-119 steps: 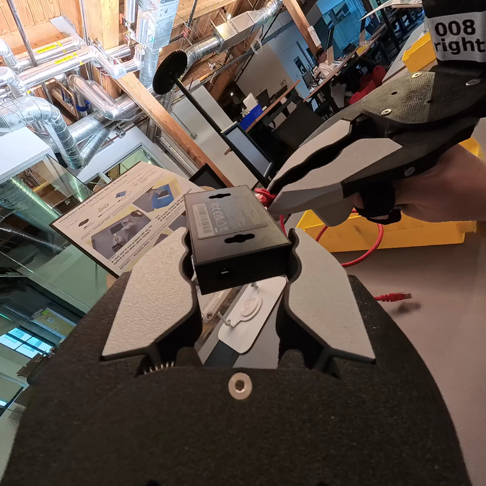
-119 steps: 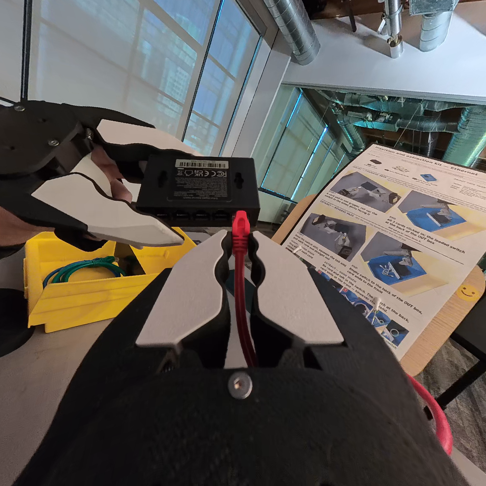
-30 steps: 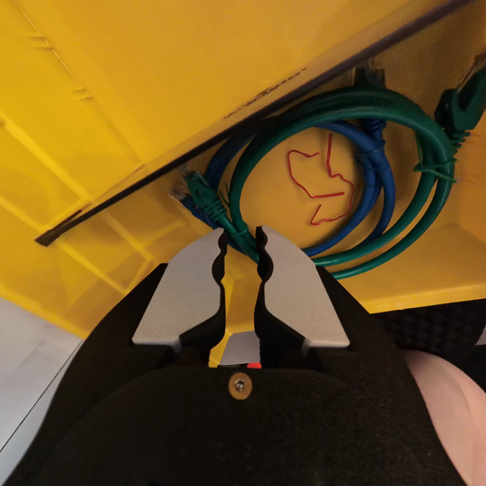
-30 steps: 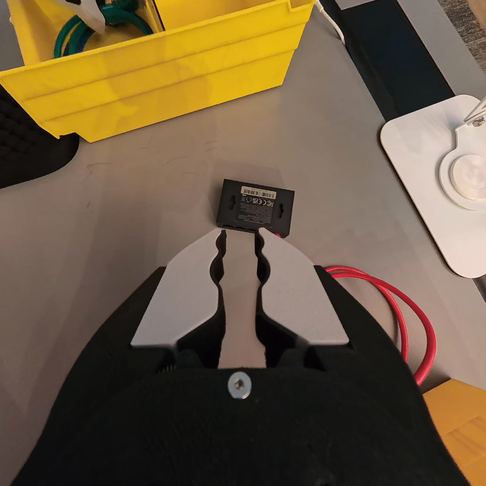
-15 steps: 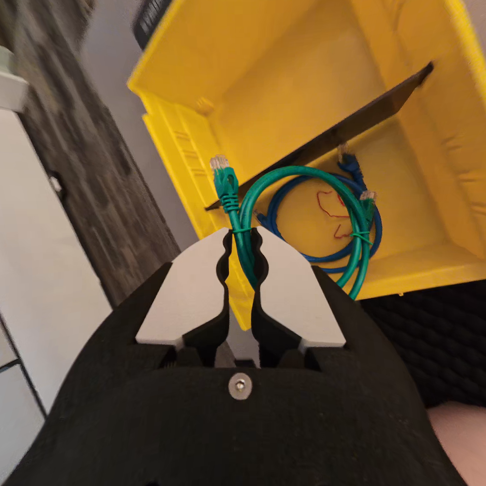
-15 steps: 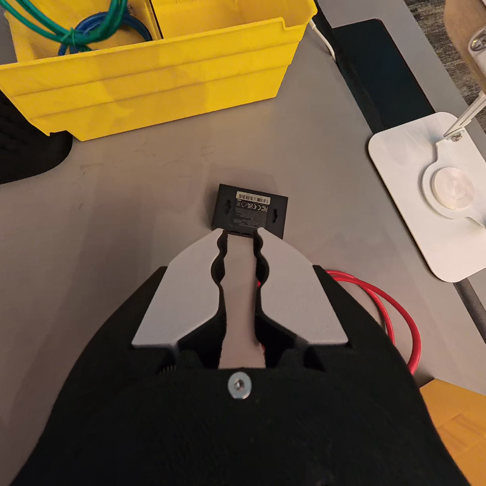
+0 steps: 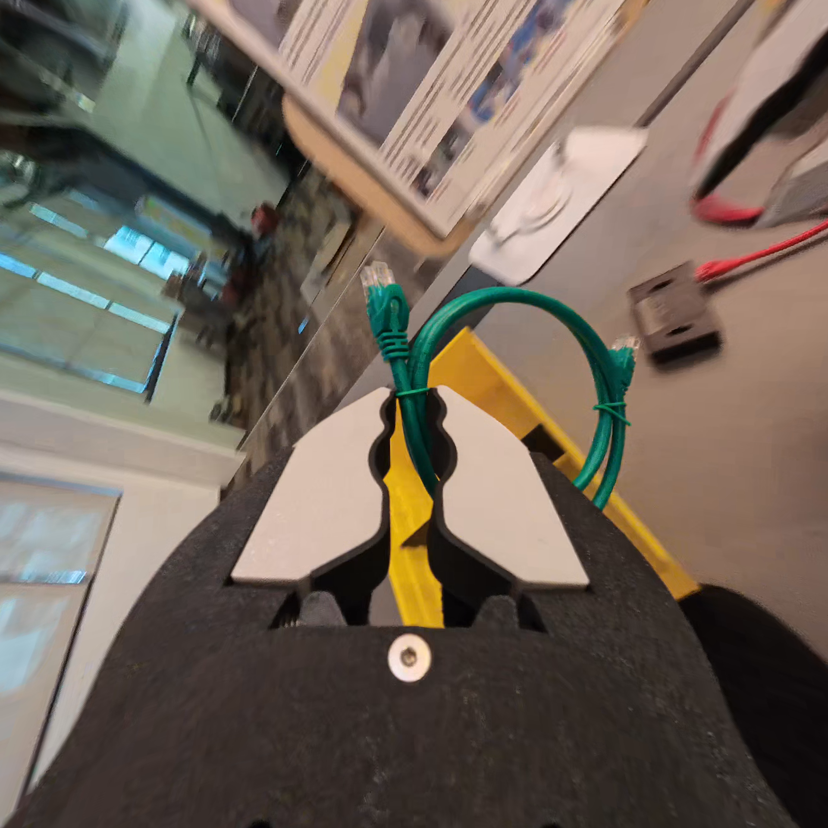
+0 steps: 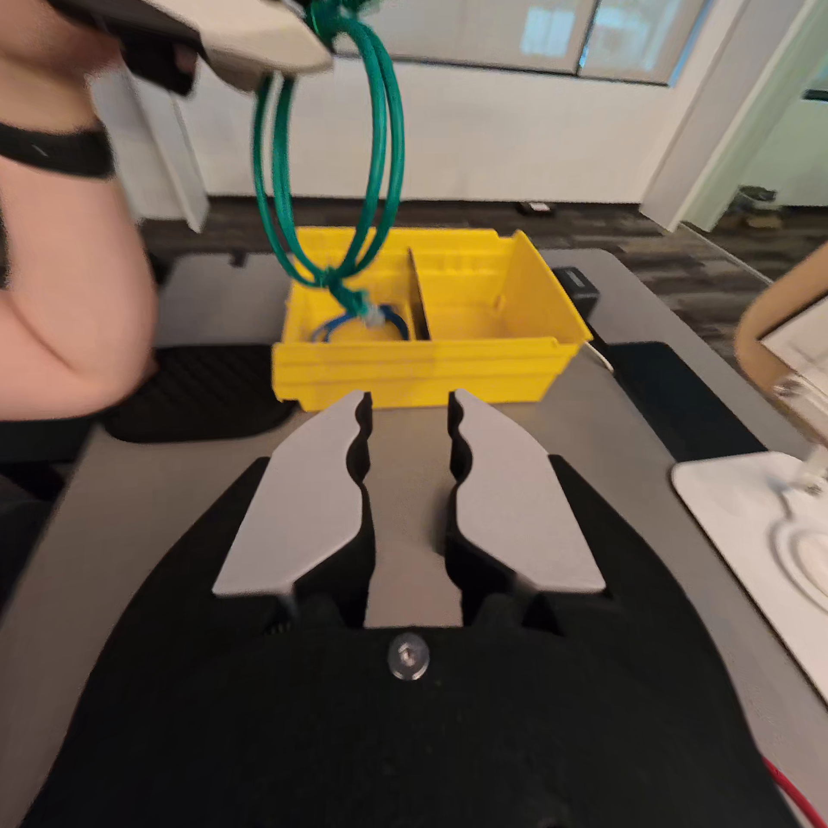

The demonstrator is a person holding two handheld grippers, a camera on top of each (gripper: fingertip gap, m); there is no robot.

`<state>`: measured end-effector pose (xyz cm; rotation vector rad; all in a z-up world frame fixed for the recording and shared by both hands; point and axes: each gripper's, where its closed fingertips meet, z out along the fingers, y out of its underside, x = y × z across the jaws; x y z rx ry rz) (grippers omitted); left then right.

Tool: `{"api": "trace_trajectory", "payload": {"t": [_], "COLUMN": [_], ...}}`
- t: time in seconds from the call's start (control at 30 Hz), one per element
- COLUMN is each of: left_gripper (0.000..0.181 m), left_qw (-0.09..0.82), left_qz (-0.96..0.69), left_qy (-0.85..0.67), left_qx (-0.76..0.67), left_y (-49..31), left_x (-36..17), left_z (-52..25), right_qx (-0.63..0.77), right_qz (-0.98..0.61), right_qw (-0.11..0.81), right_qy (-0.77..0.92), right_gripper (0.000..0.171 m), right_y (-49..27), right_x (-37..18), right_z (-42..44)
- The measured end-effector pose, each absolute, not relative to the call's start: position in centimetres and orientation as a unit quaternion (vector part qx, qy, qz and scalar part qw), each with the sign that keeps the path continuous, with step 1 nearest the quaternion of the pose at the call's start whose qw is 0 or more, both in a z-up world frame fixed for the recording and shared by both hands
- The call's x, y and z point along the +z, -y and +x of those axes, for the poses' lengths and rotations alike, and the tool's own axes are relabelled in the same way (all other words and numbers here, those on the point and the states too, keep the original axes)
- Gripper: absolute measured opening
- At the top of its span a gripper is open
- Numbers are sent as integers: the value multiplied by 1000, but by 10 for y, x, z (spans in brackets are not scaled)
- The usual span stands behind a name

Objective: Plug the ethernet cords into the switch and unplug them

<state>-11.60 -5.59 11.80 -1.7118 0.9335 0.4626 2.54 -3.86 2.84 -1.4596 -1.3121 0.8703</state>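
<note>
Green ethernet cord pinched in left gripper above yellow bin; light, floppy, better grabbed behind plug boot. Right gripper spread, empty.

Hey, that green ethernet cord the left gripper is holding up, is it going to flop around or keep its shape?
The green cord probably keeps its loop: thin ties bind the coil. It hangs freely below the left gripper, so it likely swings. It looks light.

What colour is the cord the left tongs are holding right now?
Green: the coiled ethernet cord pinched in the left tongs, clearest in the left wrist view.
</note>
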Motion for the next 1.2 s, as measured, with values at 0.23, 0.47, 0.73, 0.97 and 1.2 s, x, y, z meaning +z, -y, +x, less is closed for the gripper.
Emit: {"api": "trace_trajectory", "payload": {"t": [0.23,0.47,0.73,0.97,1.2], "left_gripper": [13,13,37,45,12], "left_qw": [559,537,536,475,436], "left_qz": [-666,-670,-677,-672,-674], "left_qy": [-481,-502,-503,-552,-578], "left_qx": [114,99,-23,-132,-145], "left_y": [68,60,54,57,61], "left_x": [112,94,82,47,29], "left_z": [-37,-17,0,27,47], "right_qx": [522,519,427,363,331], "right_qz": [-553,-583,-586,-581,-578], "right_qw": [448,407,426,422,424], "right_qy": [470,475,541,594,614], "right_gripper": [55,16,12,12,13], "right_y": [72,70,59,59,59], "right_x": [71,62,62,59,58], "right_z": [18,22,53,76,89]}}
